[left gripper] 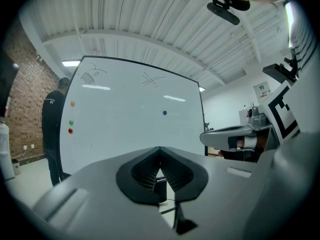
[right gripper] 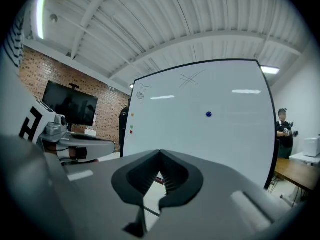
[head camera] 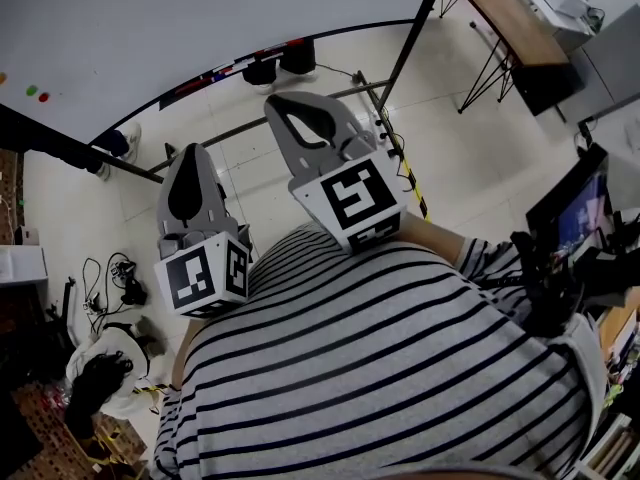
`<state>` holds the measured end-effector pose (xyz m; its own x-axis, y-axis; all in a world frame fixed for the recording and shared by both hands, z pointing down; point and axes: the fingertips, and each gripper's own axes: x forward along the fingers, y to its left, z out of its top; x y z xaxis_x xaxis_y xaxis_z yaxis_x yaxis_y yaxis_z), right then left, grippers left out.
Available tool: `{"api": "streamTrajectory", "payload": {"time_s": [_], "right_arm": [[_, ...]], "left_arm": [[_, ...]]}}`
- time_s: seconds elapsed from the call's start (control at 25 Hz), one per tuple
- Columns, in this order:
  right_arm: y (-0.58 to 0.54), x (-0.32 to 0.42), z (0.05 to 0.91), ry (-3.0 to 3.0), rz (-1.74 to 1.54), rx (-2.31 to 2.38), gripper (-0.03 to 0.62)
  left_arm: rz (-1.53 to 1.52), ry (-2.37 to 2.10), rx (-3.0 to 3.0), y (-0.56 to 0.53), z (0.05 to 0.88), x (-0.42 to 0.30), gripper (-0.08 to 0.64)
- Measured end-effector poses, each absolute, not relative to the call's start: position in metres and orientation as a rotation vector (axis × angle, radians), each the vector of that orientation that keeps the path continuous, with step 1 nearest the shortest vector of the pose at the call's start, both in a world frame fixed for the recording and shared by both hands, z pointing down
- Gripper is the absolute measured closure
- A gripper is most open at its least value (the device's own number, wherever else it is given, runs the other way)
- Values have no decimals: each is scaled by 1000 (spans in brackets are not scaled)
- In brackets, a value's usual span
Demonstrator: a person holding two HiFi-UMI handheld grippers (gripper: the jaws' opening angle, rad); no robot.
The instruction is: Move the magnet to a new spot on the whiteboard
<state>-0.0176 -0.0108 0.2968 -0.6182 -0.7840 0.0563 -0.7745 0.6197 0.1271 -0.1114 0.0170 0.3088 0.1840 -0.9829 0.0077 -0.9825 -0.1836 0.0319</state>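
The whiteboard (left gripper: 130, 114) stands upright some way in front of me, and neither gripper touches it. A blue magnet (left gripper: 164, 113) sits alone near the board's middle right and also shows in the right gripper view (right gripper: 208, 114). Orange (left gripper: 73, 104), green (left gripper: 71, 122) and red (left gripper: 70, 130) magnets line the left edge. My left gripper (left gripper: 159, 149) is shut with nothing in it. My right gripper (right gripper: 159, 152) is shut and empty too. In the head view both grippers (head camera: 190, 153) (head camera: 278, 105) are held side by side at chest height, pointing at the board (head camera: 200, 18).
A person in dark clothes (left gripper: 52, 129) stands by the board's left edge. Another person (right gripper: 283, 129) stands past its right edge near a wooden table (head camera: 505, 13). A wall screen (right gripper: 70, 106) hangs on the brick wall to the left. Cables (head camera: 115, 278) lie on the floor.
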Motion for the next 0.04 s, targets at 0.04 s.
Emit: {"api": "streamTrajectory", "payload": {"time_s": [0.04], "right_arm": [[-11,-18,297,-2732,-137,1316,592]], "left_arm": [[-22,-1989,2393,17,309,-111,545]]}}
